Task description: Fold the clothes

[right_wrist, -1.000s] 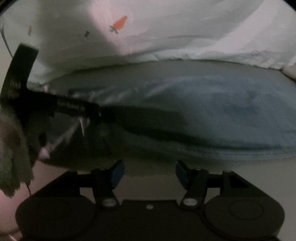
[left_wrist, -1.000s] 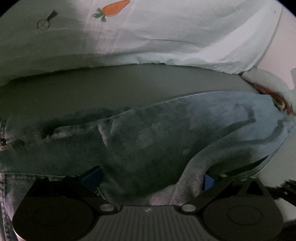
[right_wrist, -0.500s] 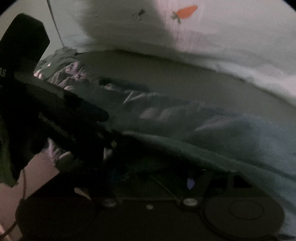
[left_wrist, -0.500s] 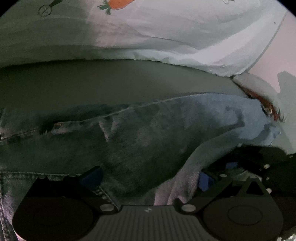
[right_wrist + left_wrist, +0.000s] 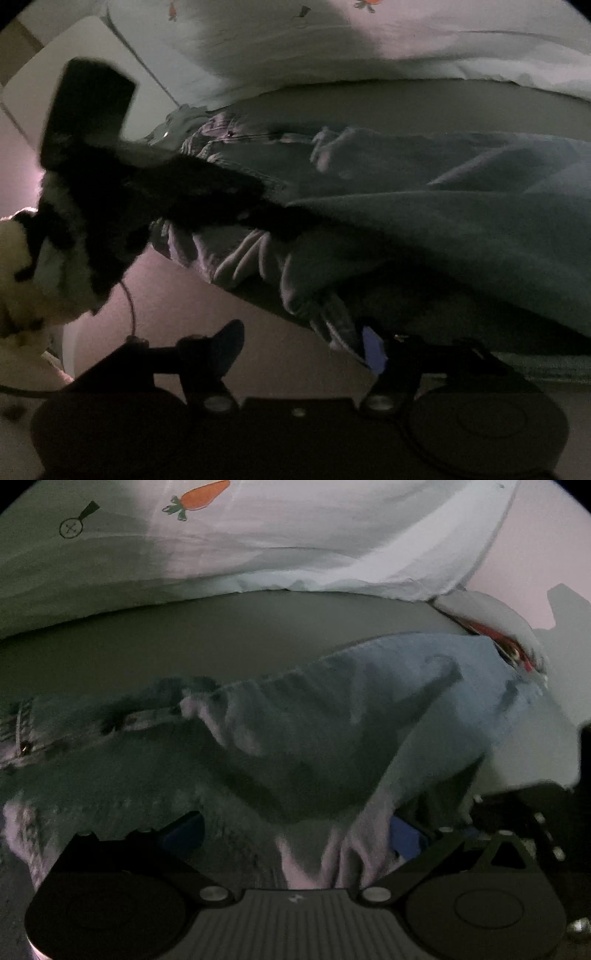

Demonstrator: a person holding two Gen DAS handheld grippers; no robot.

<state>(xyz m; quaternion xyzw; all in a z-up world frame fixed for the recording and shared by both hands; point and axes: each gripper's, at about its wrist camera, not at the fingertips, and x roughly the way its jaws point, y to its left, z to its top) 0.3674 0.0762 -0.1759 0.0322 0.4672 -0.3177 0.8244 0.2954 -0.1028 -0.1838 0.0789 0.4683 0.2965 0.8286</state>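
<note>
a pair of blue denim jeans lies across the dark grey sheet, below a pale quilt printed with small carrots; the waistband with its rivet button sits toward the left of the left wrist view, and a leg runs off to the right, lighter where the light falls; the left gripper has denim bunched up between its blue-padded tongs, which stand fairly wide yet seem clamped on a thick gather of cloth that hangs from them; the right gripper has its tongs apart, with a fold of the jeans draped against the right-hand pad, and whether it actually bites the cloth i cannot tell; the other tool shows there as a dark blur at the left, beside a light sleeve; judging by its look, this denim is heavy, stiff and thick, not slippery and not fragile, so it should hold a crease but will sag and drag under its own weight when lifted by one point; the surest holds look like the seamed edges, the waistband or a hem, taken at two spread points so the leg hangs flat rather than twisting; how far the folding has got, these views do not settle.
</note>
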